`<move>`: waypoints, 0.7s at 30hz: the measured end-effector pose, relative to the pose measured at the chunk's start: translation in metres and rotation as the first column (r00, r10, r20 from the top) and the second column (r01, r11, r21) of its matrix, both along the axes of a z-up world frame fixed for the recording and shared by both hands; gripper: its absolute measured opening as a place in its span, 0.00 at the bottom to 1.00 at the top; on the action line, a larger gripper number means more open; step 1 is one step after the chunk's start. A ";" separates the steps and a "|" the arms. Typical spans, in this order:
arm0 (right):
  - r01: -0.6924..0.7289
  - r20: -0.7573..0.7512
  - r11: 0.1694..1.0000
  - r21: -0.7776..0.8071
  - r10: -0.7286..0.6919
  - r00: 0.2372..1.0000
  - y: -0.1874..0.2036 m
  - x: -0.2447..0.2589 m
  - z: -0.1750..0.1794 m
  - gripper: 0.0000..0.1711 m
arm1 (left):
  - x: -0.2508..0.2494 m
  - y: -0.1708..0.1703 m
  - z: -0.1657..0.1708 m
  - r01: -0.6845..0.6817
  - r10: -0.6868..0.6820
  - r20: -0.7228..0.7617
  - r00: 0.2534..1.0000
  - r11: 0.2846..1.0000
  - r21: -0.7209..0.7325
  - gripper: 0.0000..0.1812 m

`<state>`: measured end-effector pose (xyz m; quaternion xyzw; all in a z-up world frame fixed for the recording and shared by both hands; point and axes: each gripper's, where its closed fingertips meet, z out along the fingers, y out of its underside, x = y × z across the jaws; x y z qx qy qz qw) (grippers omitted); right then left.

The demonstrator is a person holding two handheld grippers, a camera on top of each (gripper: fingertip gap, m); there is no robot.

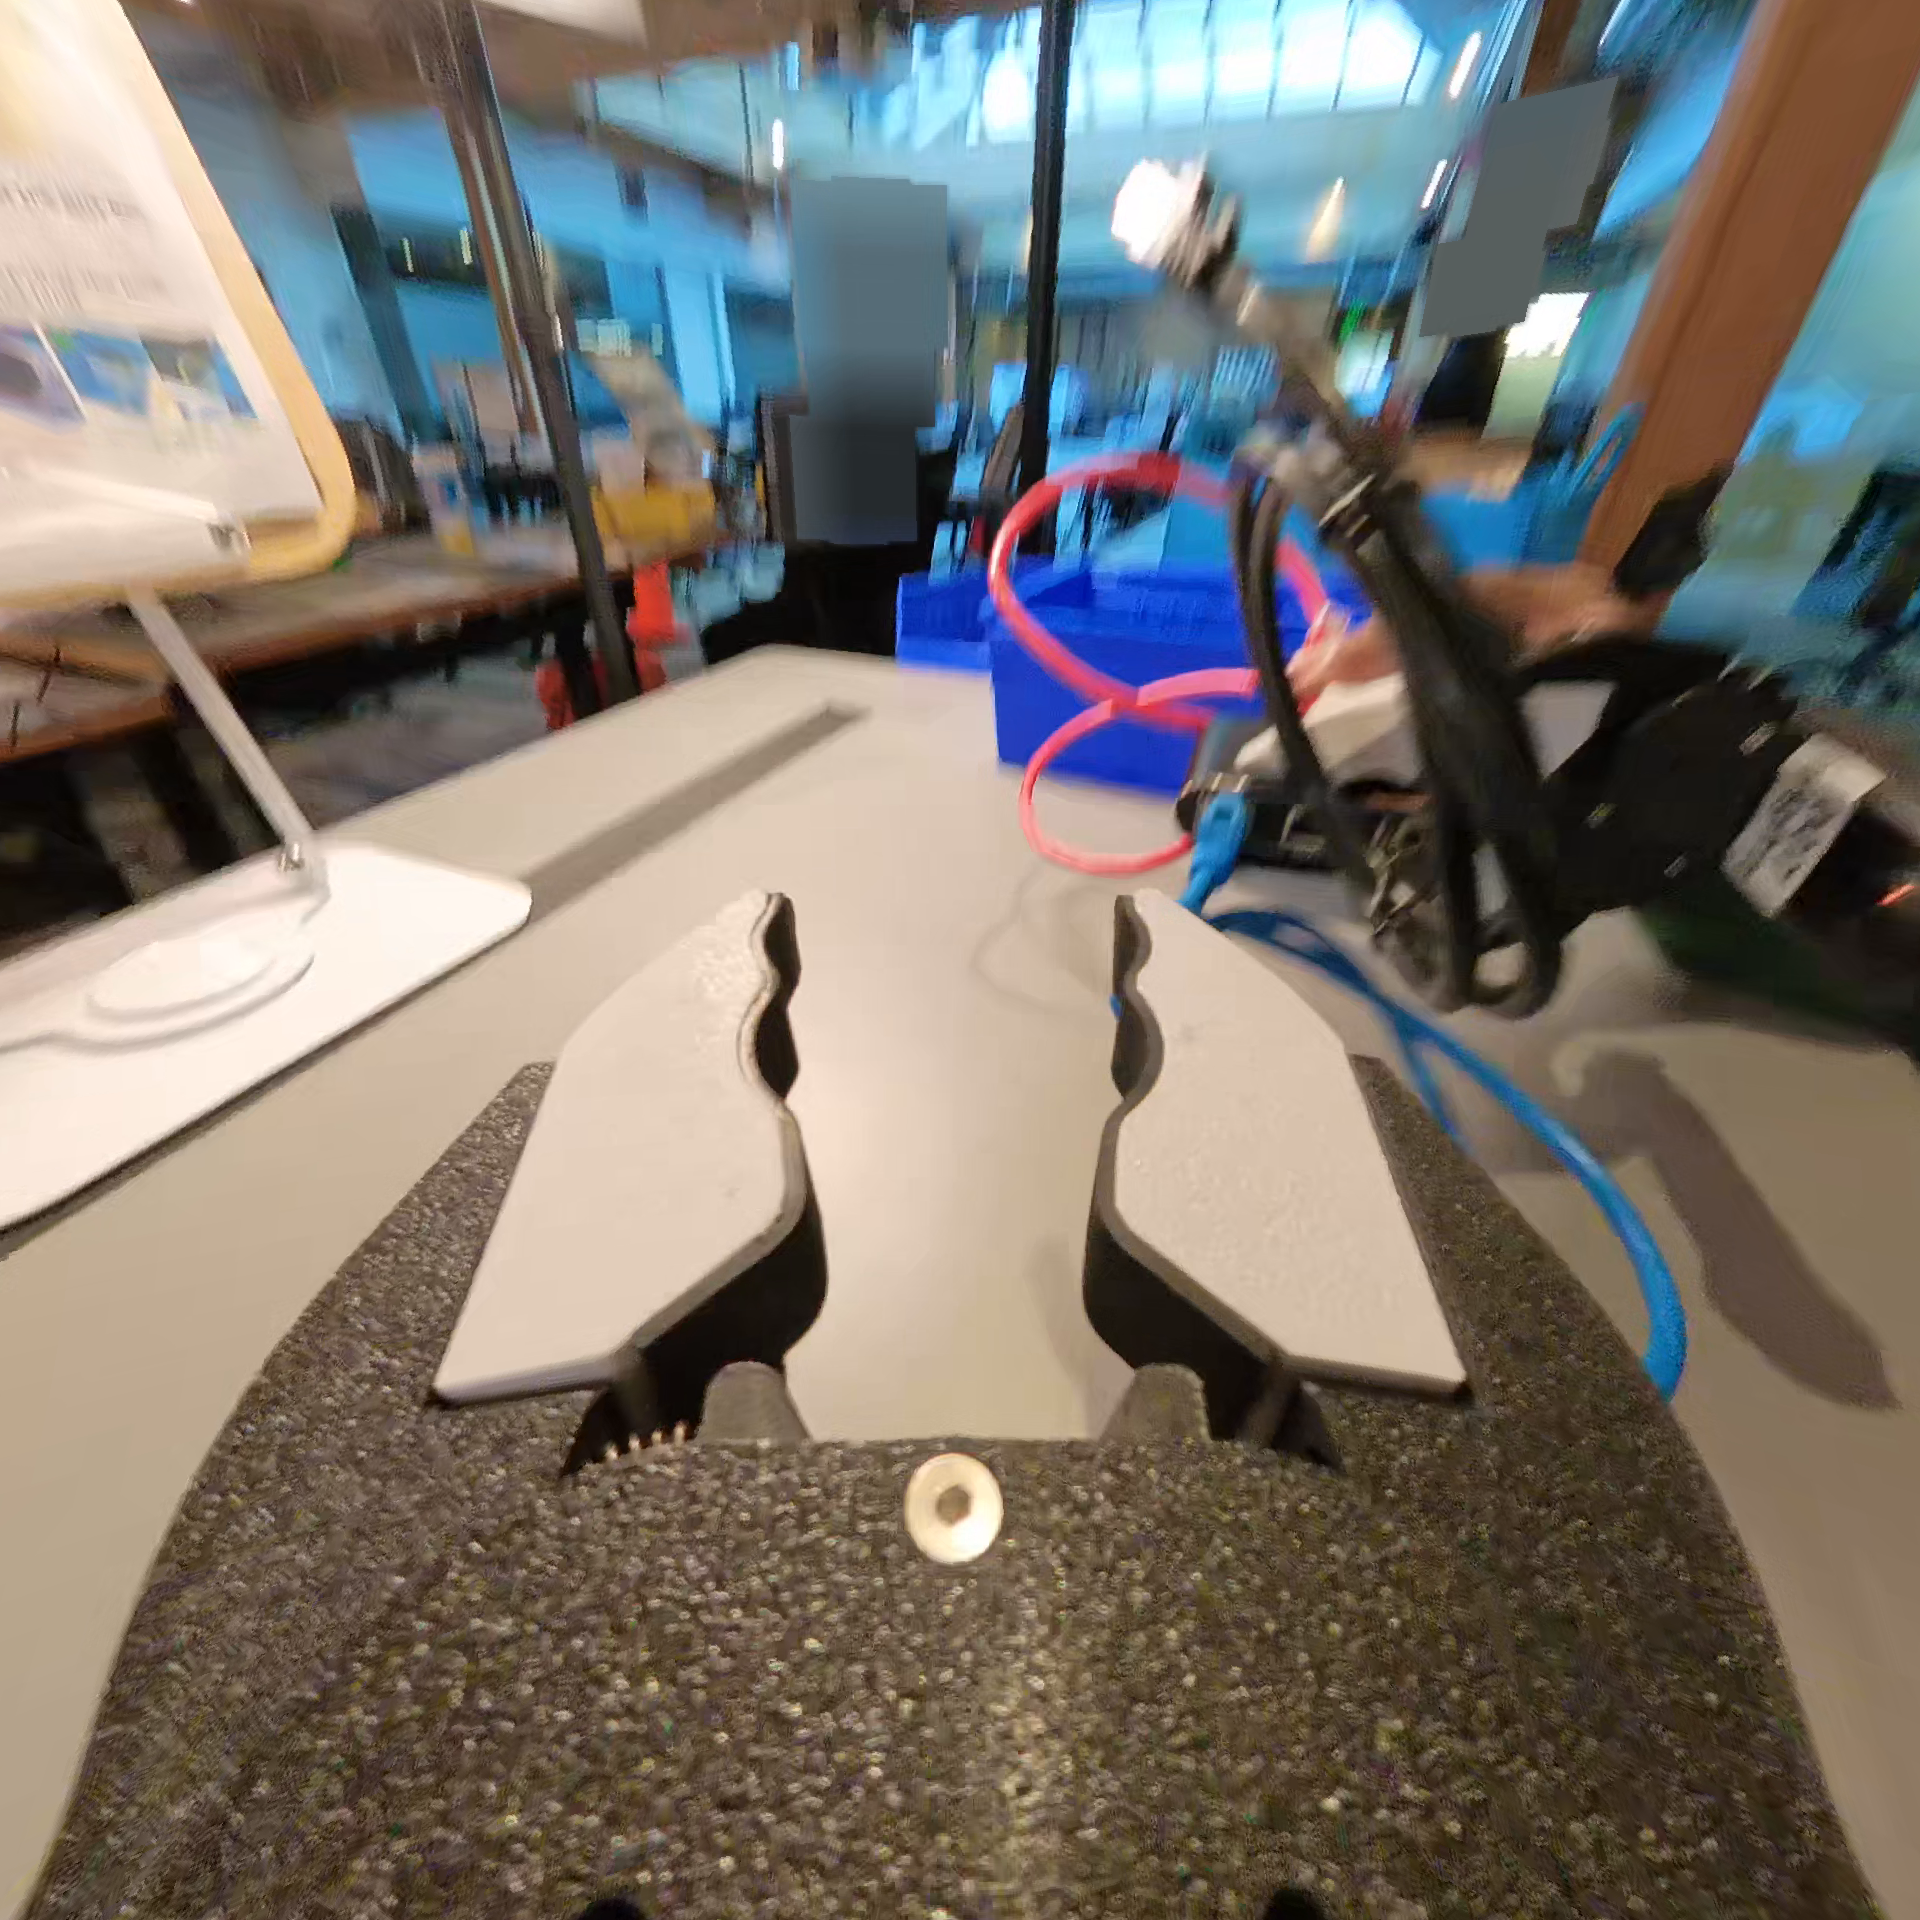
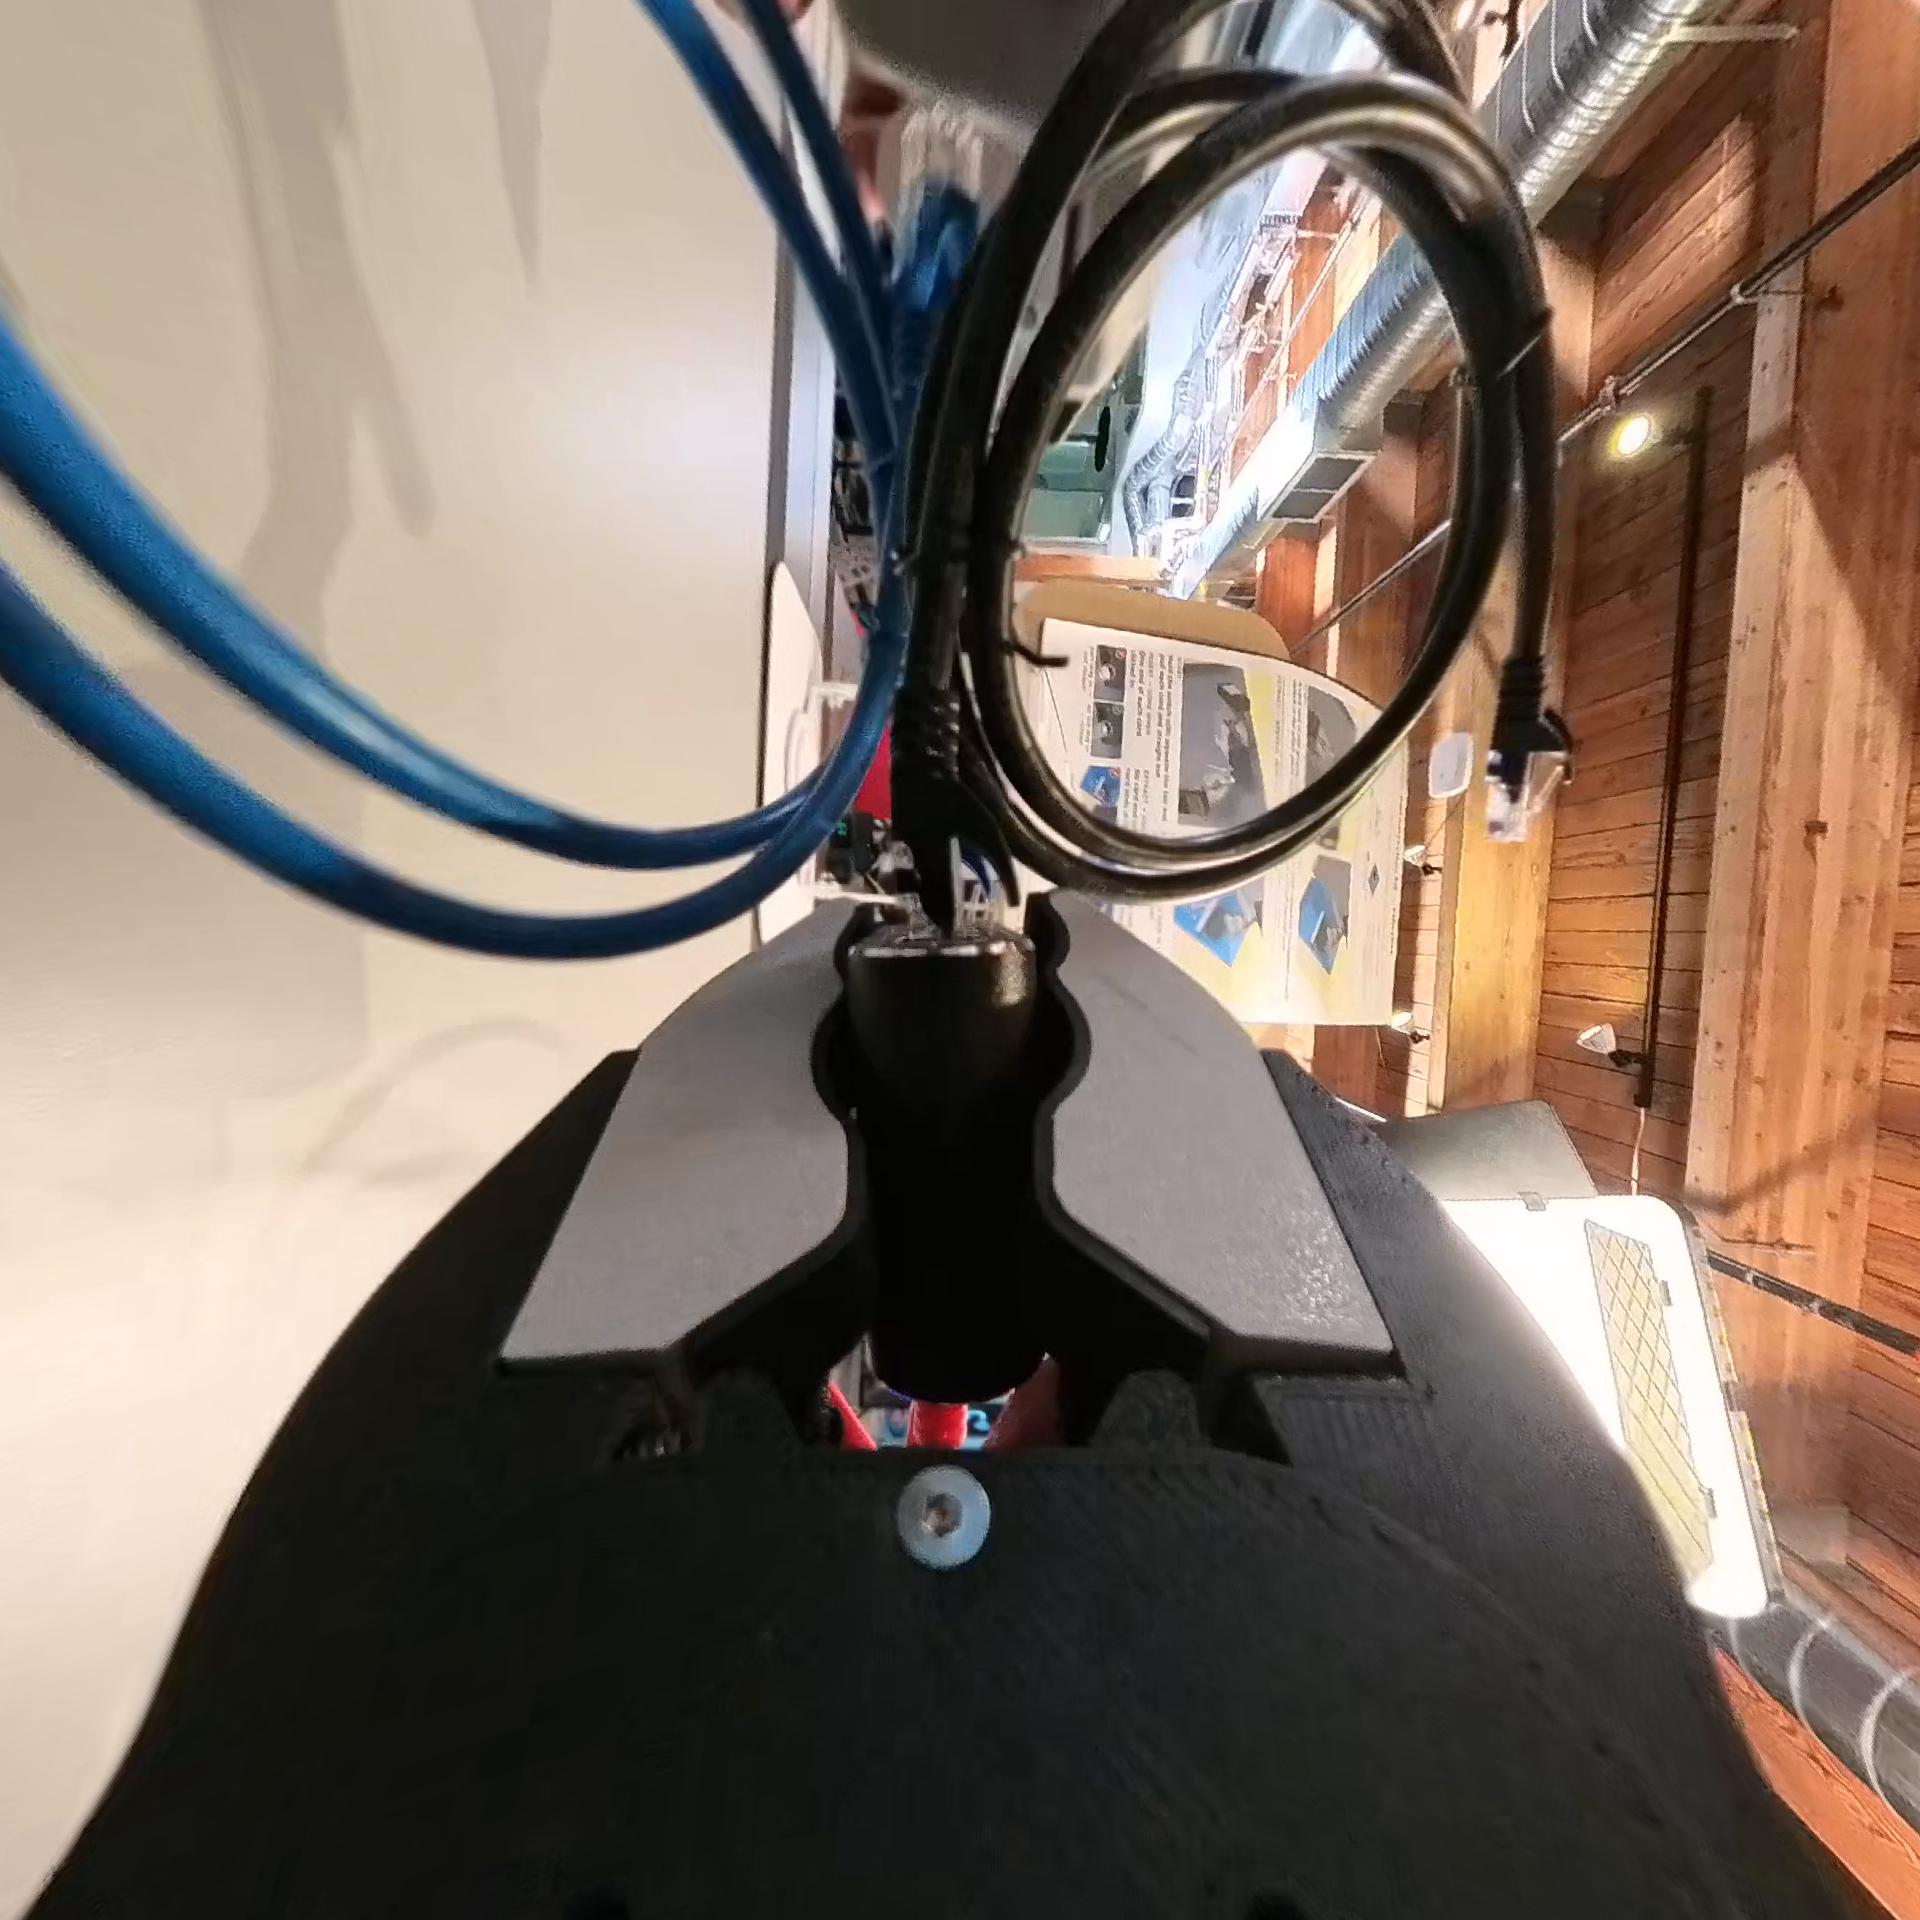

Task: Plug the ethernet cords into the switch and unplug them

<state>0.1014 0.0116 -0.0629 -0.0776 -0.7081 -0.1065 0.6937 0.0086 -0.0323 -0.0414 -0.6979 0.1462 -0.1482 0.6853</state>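
Observation:
My left gripper is open and empty, low over the grey table. In the right wrist view, which is turned on its side, my right gripper is shut on a small black body, the switch. A black ethernet cord is plugged into its front end. The cord hangs in a coil with its free plug loose. Blue cords sweep across from the left. In the left wrist view the right gripper's body is at the right, with the black coil, a blue cord and a looping red cord.
A sign stand with a white base and a poster stands on the table's left. A dark slot runs along the table. Blue bins stand at the far edge. A hand shows behind the cords.

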 end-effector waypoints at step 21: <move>0.549 -0.347 0.814 -0.188 -0.578 0.739 0.133 0.144 0.168 0.17 | -0.025 0.019 -0.052 -0.243 0.209 -0.255 0.944 0.964 -0.109 0.27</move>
